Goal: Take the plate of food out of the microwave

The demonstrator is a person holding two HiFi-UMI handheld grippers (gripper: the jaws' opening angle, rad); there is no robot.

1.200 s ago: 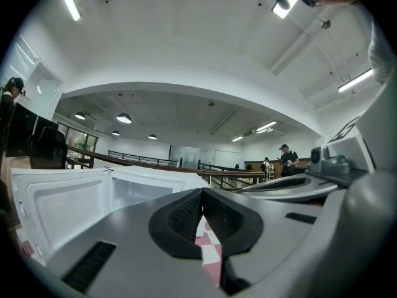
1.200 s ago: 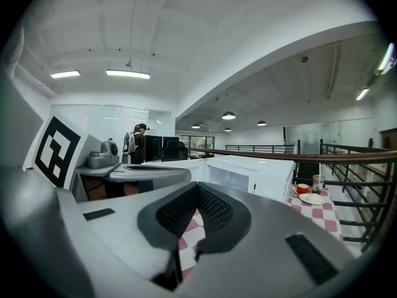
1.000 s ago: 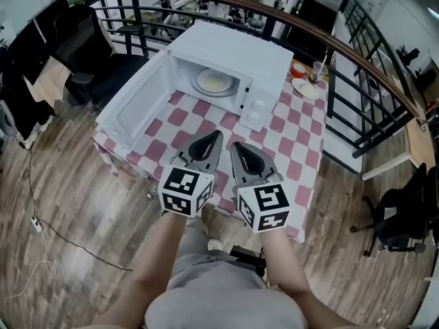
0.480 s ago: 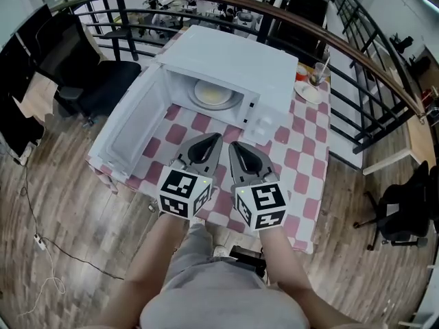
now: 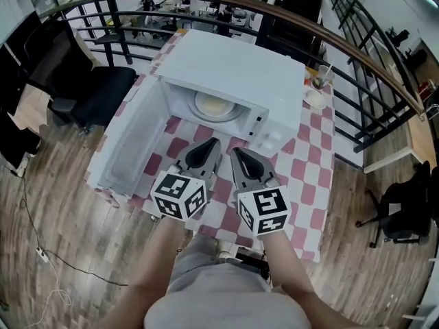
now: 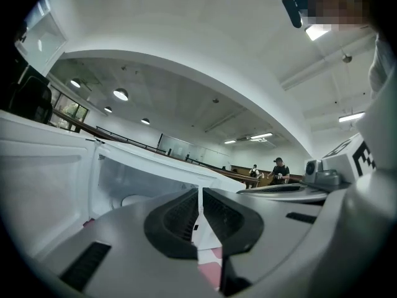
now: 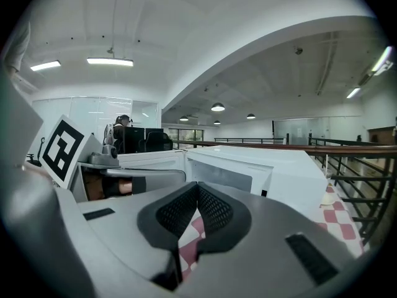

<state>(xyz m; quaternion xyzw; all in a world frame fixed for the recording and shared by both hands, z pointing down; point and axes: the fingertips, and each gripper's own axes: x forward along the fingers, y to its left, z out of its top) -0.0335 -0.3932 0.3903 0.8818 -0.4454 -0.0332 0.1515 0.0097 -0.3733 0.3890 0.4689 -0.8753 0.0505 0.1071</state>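
A white microwave [image 5: 233, 67] stands on the checkered table with its door [image 5: 127, 149] swung wide open to the left. Inside it a plate of pale food [image 5: 214, 105] rests on the turntable. My left gripper [image 5: 212, 144] and right gripper [image 5: 236, 153] hover side by side above the table's near part, short of the microwave's opening. Both are shut with nothing between the jaws. In the left gripper view the jaws [image 6: 200, 194] point at the open cavity [image 6: 133, 179]. In the right gripper view the jaws [image 7: 197, 188] face the microwave [image 7: 248, 169].
The red-and-white checkered tablecloth [image 5: 305, 177] hangs over the table edges. A small dish [image 5: 316, 99] and a glass with a straw [image 5: 319, 79] stand at the far right of the table. A black railing [image 5: 370, 81] curves behind; an office chair [image 5: 89, 88] stands at left.
The view has shifted closer over the table and the microwave sits more centred. Both grippers stay shut and side by side, a little nearer the opening.
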